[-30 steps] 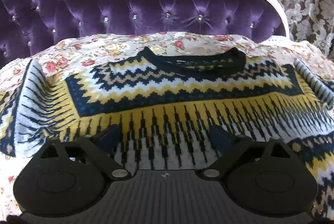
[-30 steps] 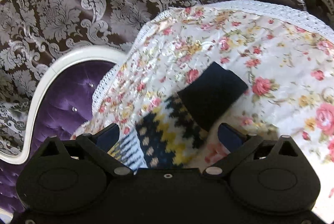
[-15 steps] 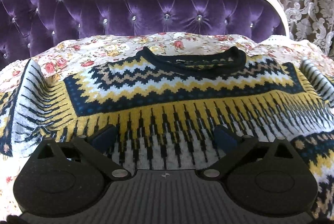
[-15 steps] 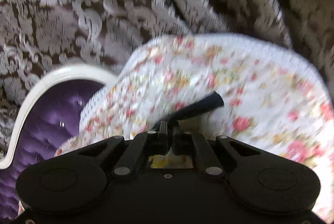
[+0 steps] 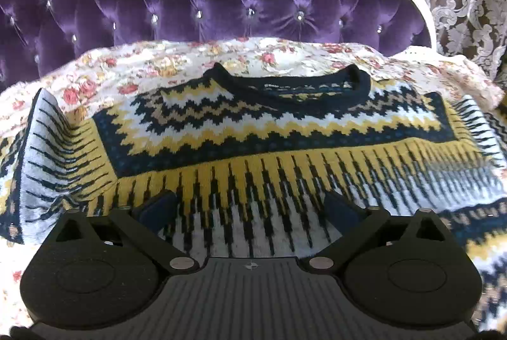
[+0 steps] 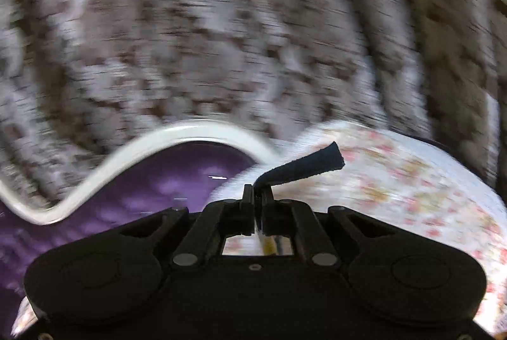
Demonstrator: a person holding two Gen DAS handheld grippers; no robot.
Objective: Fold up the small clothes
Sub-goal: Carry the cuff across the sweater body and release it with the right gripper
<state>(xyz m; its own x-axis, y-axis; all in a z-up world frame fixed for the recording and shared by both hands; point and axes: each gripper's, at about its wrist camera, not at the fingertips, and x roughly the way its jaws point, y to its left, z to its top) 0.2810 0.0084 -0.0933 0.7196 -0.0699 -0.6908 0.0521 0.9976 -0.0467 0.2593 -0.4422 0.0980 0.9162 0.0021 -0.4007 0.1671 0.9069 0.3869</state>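
Sweater (image 5: 269,150): spread flat on the floral bedspread (image 5: 190,61).
Left gripper (image 5: 250,210): wide apart over sweater.
Right gripper (image 6: 258,197): pinching sweater's navy cuff (image 6: 304,167).

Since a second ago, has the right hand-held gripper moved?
Yes. The right hand-held gripper, now shut on the sleeve cuff, has lifted and swung left: the white headboard rim sits further right, and lower.

Home bedroom: tufted purple headboard (image 5: 253,13), floral bedspread (image 5: 177,64).
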